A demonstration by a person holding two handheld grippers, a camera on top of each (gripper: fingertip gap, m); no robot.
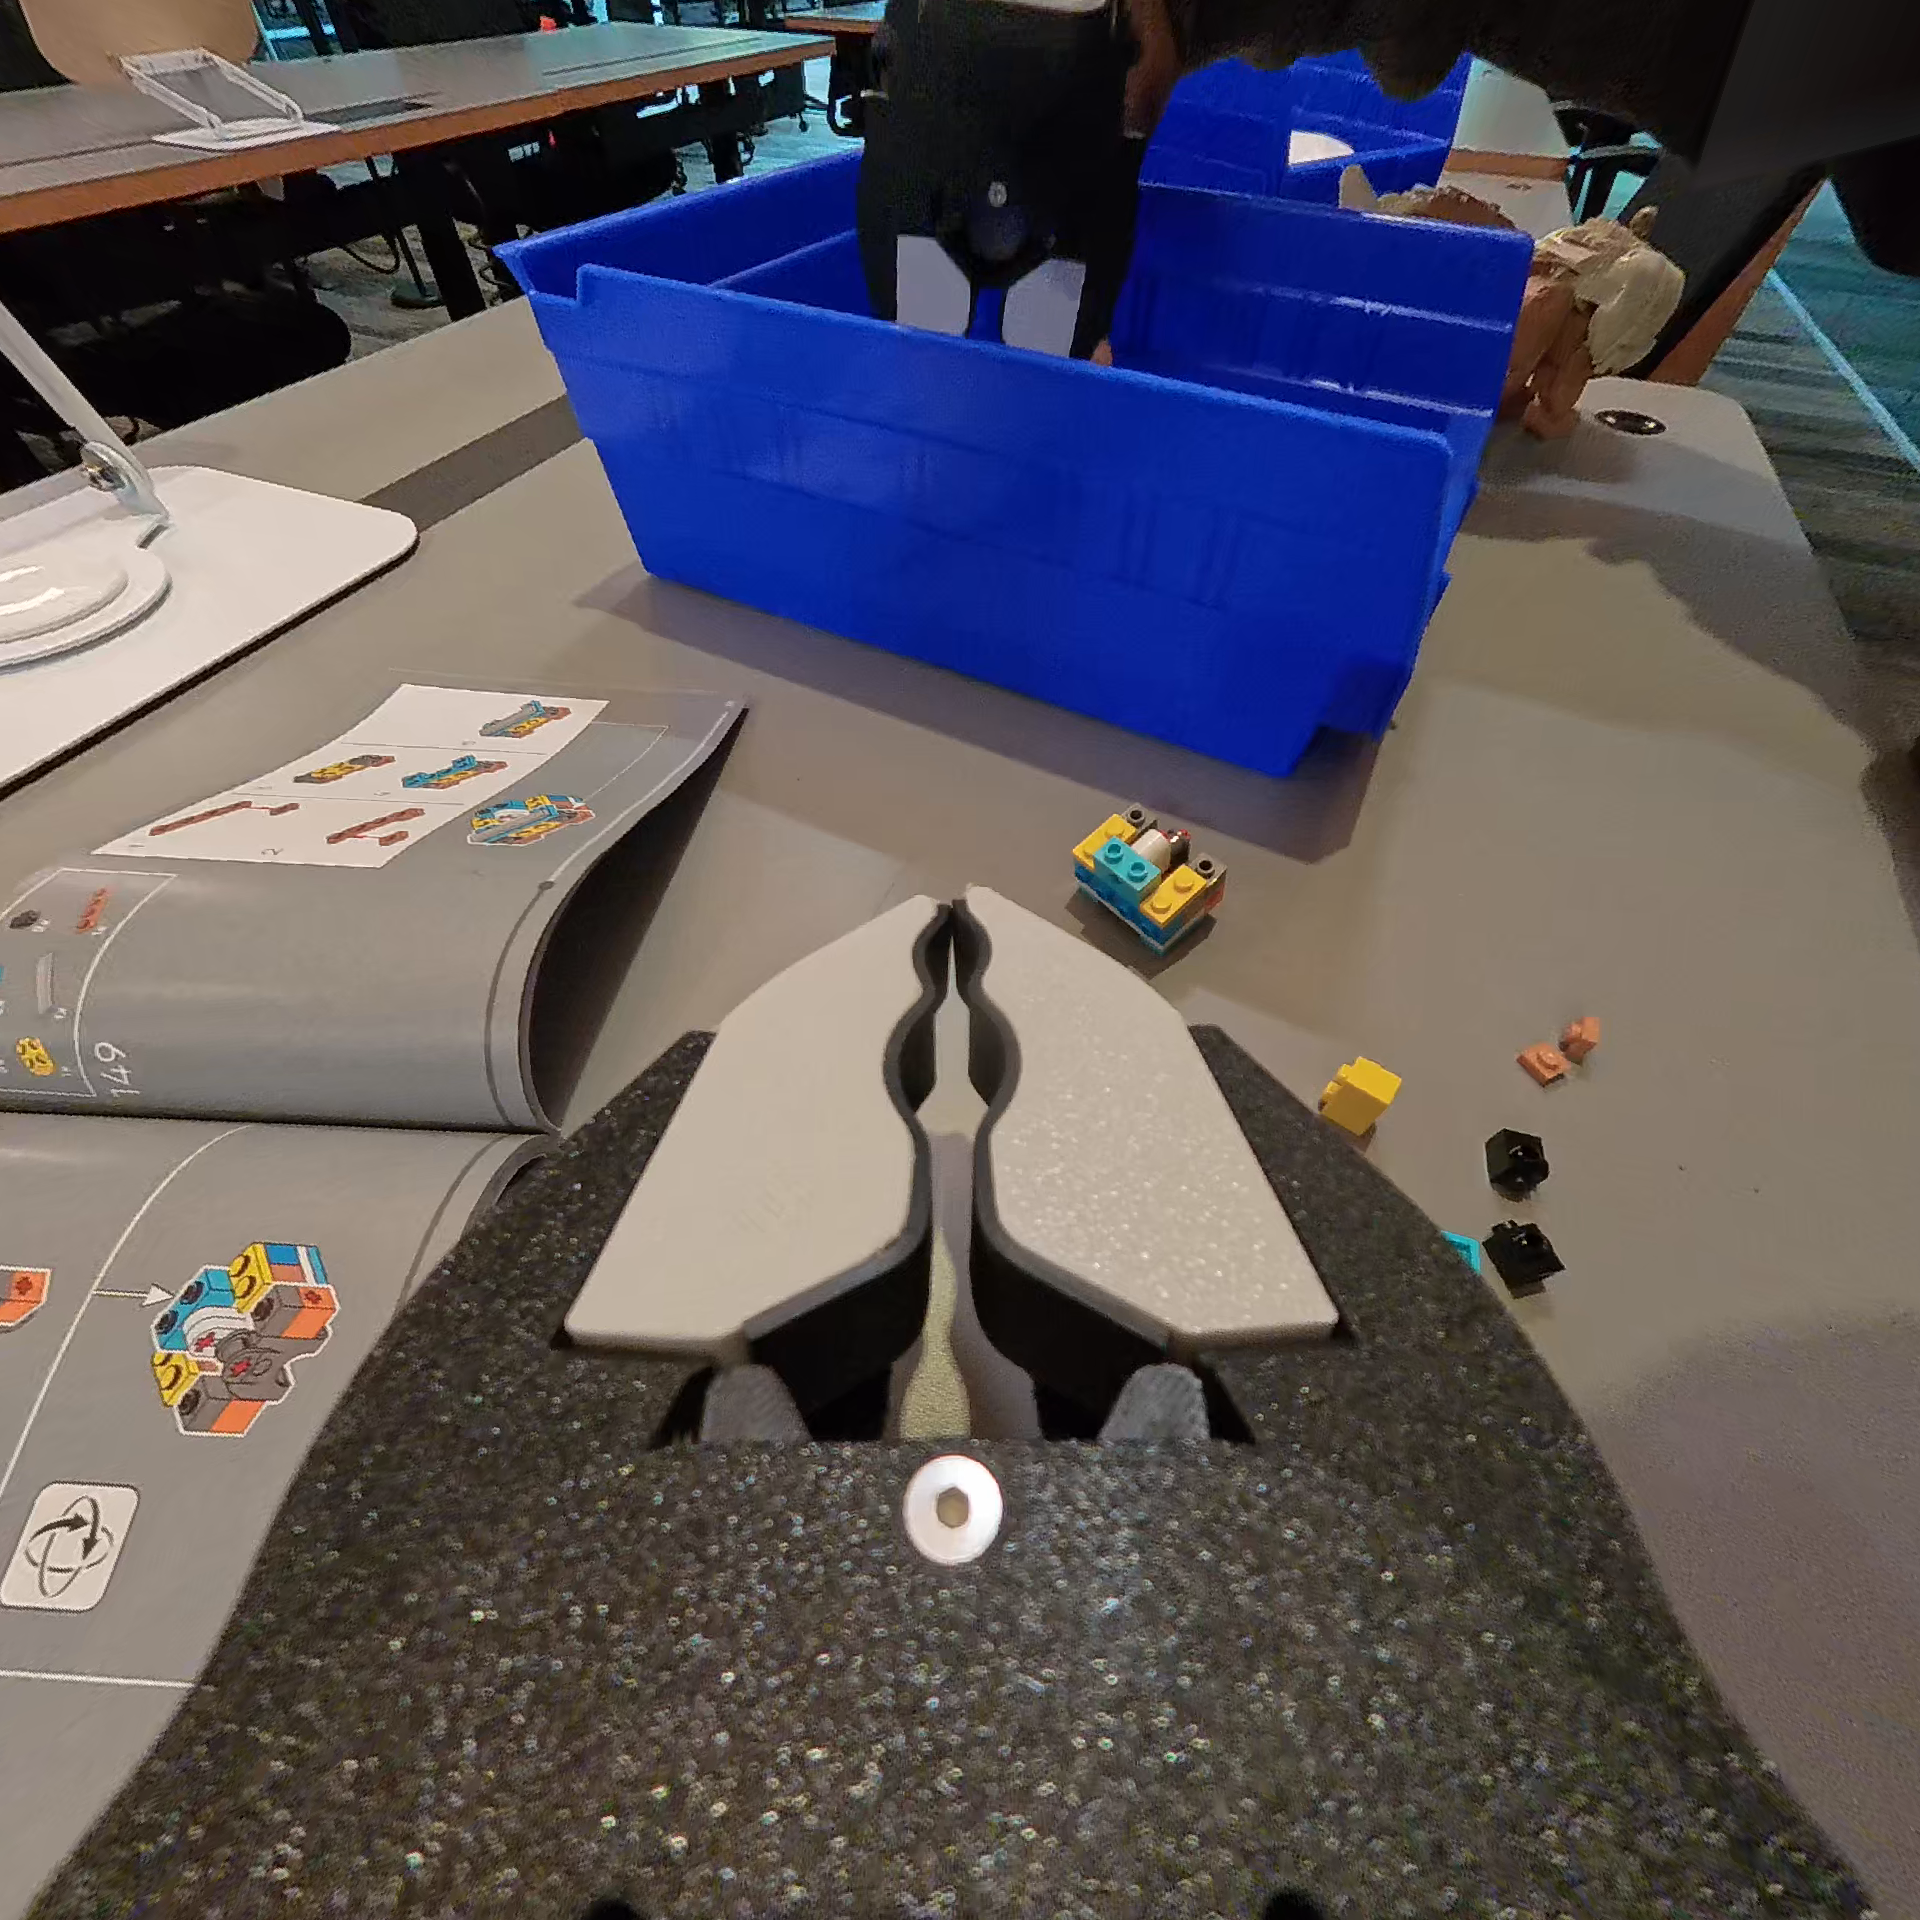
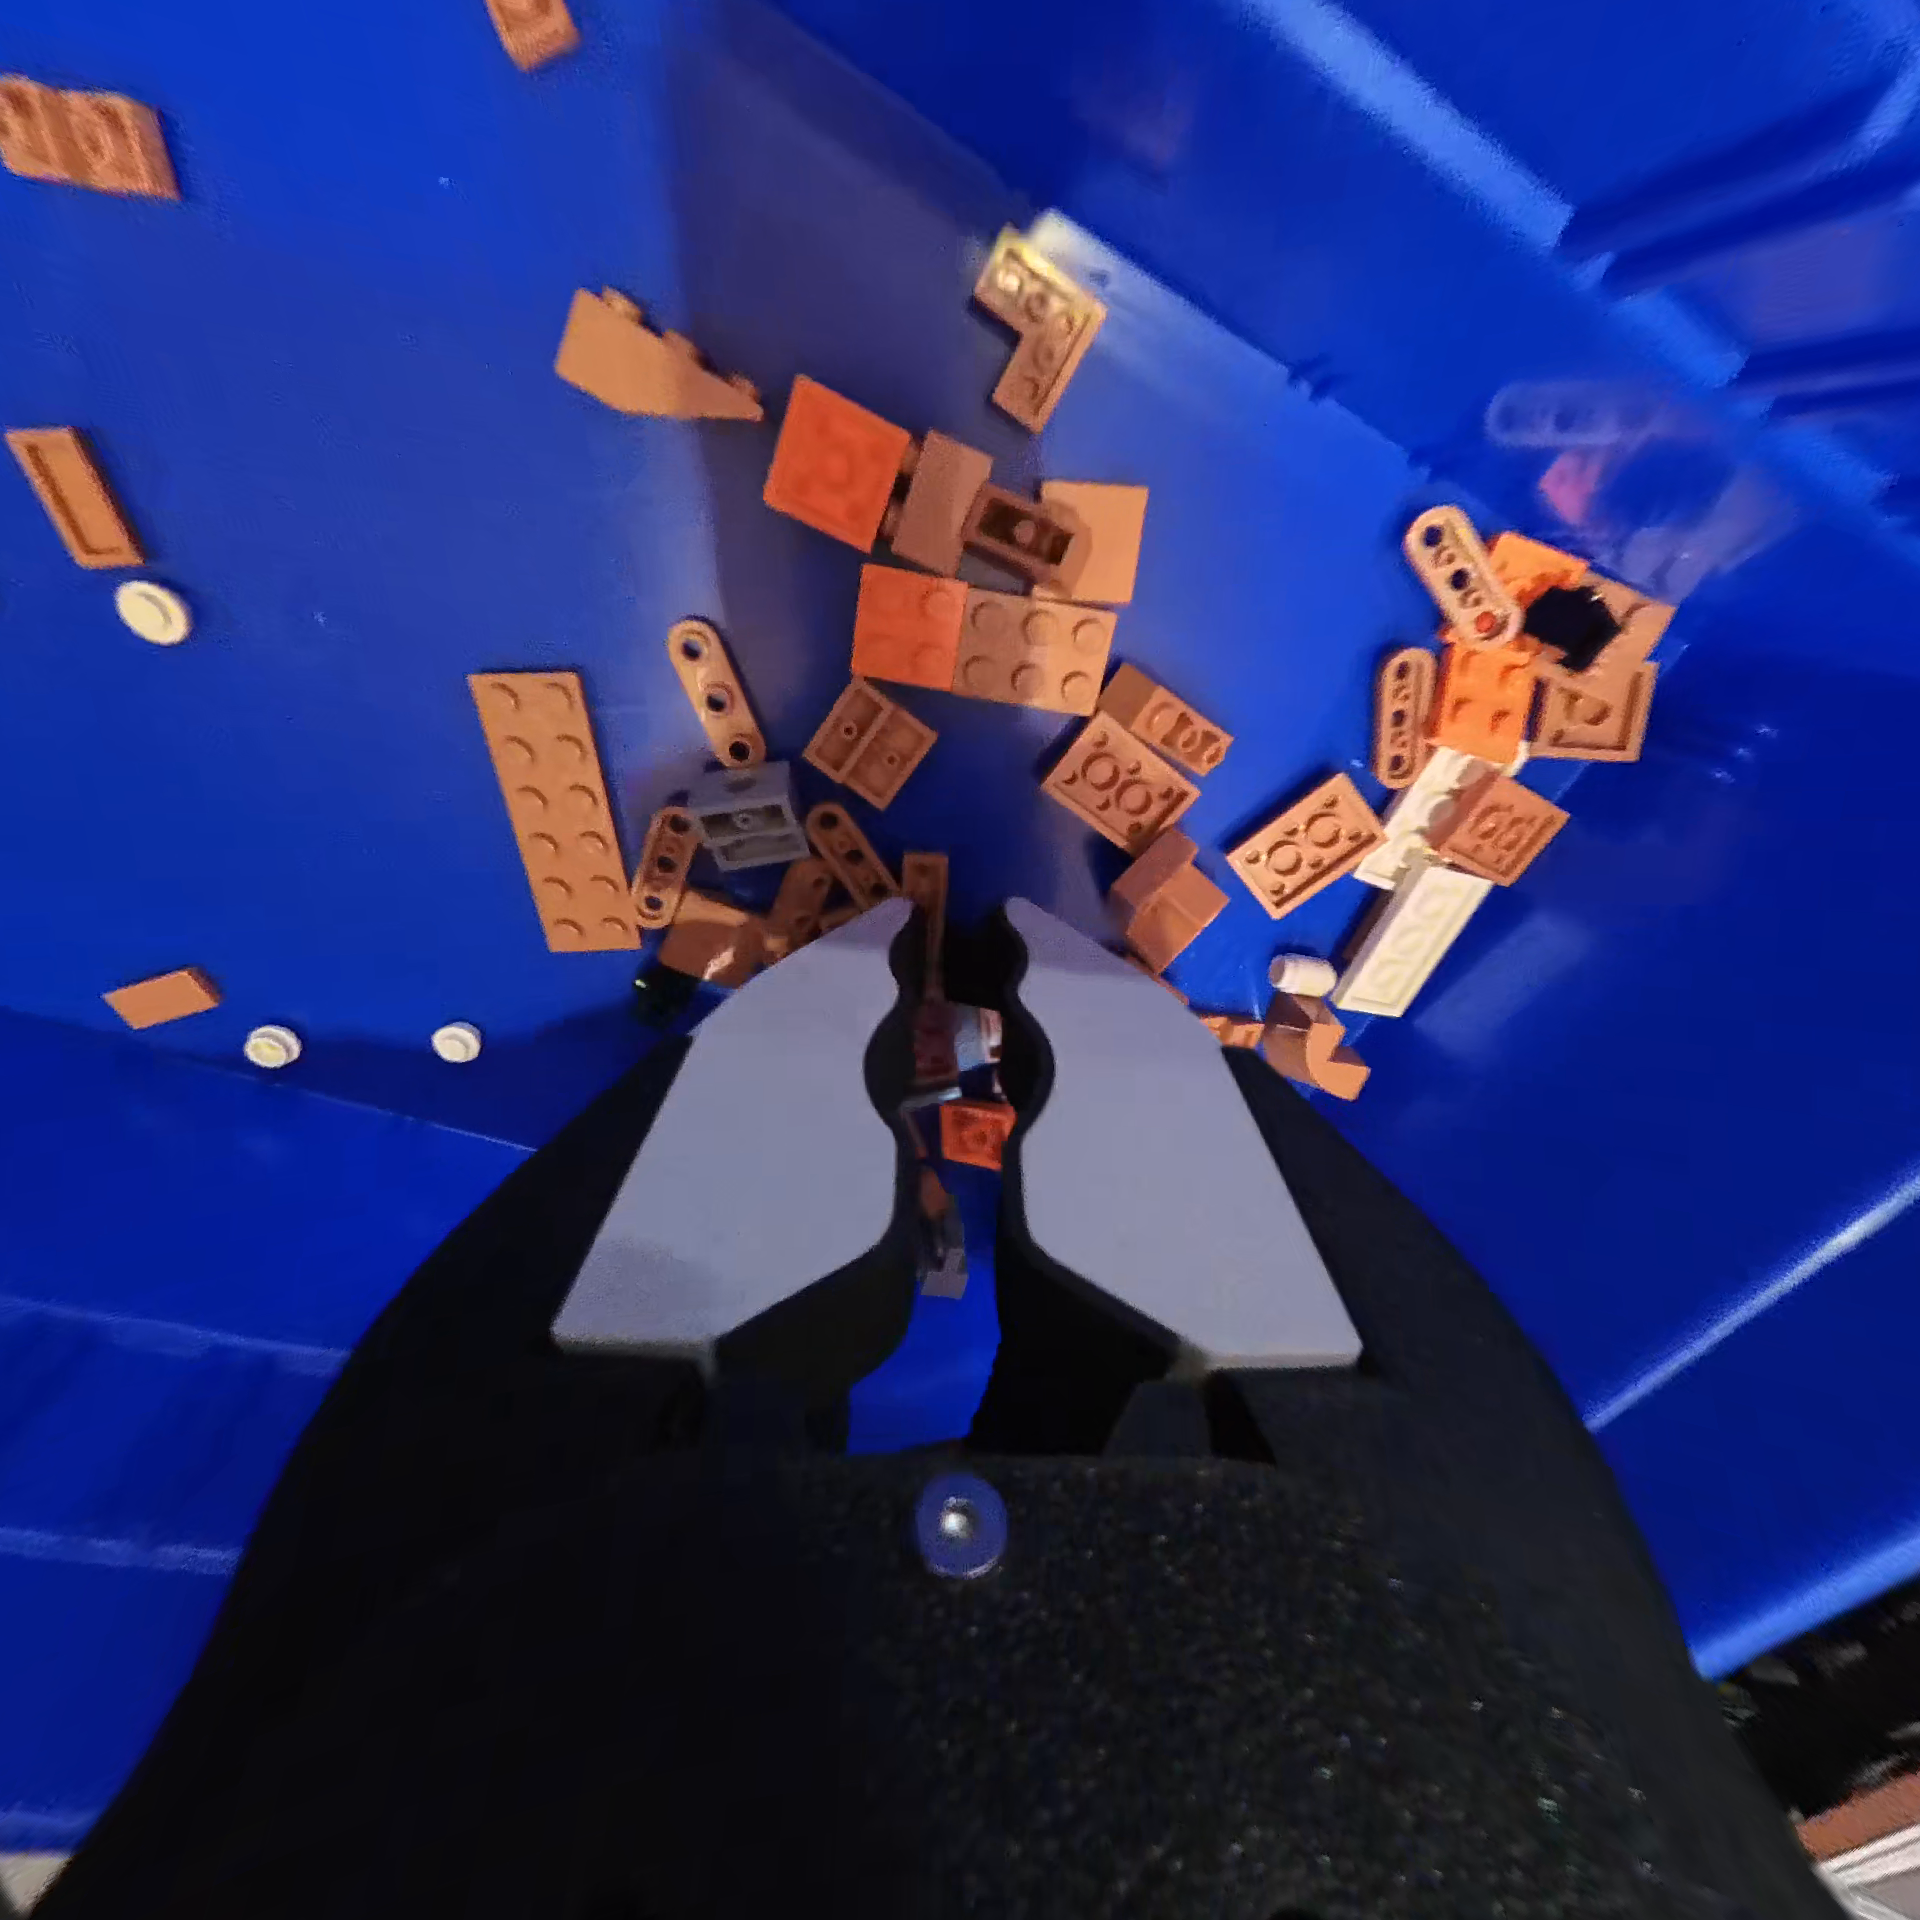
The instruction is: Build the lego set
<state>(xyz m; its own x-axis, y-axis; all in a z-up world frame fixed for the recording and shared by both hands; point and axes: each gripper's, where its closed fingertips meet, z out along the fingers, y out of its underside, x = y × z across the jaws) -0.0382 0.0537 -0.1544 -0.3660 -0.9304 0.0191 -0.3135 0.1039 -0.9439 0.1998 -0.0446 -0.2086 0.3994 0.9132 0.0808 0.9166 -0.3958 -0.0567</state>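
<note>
The left gripper, two grey fingers on a speckled black body, fills the lower centre of the left wrist view above a grey table; its jaws are closed tip to tip and hold nothing. Just right of the tips sits a small part-built lego block of yellow, teal and blue bricks. Farther right lie a loose yellow brick, two tan bits and two black pieces. An open grey instruction booklet lies at left. A blue plastic bin stands in the upper centre, with the right gripper reaching down into it. In the right wrist view the right gripper hangs over the bin's blue floor, jaws narrowly parted, with a scatter of tan, orange and white lego pieces across the centre. Small pieces show through the gap; whether any is pinched I cannot tell.
</note>
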